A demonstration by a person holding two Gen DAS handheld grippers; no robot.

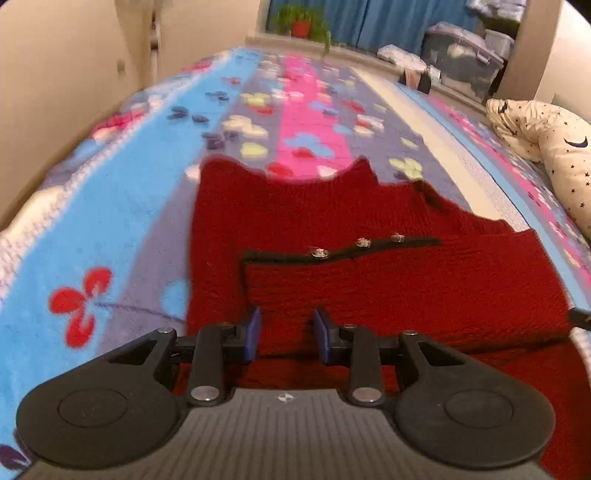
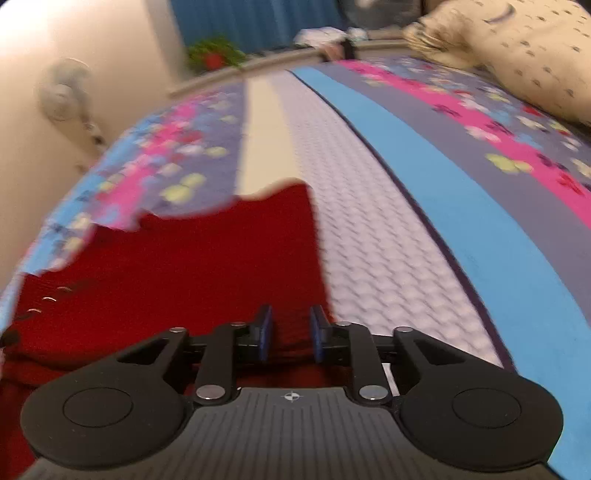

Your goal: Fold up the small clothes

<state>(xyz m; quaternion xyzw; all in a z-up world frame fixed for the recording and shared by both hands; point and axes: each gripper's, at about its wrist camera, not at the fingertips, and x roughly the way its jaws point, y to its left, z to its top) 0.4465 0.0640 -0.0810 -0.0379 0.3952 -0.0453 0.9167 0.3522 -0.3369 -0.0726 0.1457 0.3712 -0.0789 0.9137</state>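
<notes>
A small red knitted cardigan [image 1: 332, 229] with a black button band and three silver buttons [image 1: 362, 242] lies on the flowered blanket. Its near part is folded over the rest. My left gripper [image 1: 286, 332] is open, its blue pads just above the folded near edge, nothing between them. In the right wrist view the same cardigan [image 2: 184, 258] fills the lower left. My right gripper [image 2: 290, 334] is open over the cardigan's right near edge, holding nothing. That view is motion-blurred.
The blanket [image 1: 110, 221] covers a bed with a wall on the left. A star-print pillow [image 1: 554, 147] lies at the right. A potted plant [image 1: 301, 22], blue curtains and storage boxes [image 1: 461, 62] stand beyond the far edge. A fan [image 2: 62, 96] stands by the wall.
</notes>
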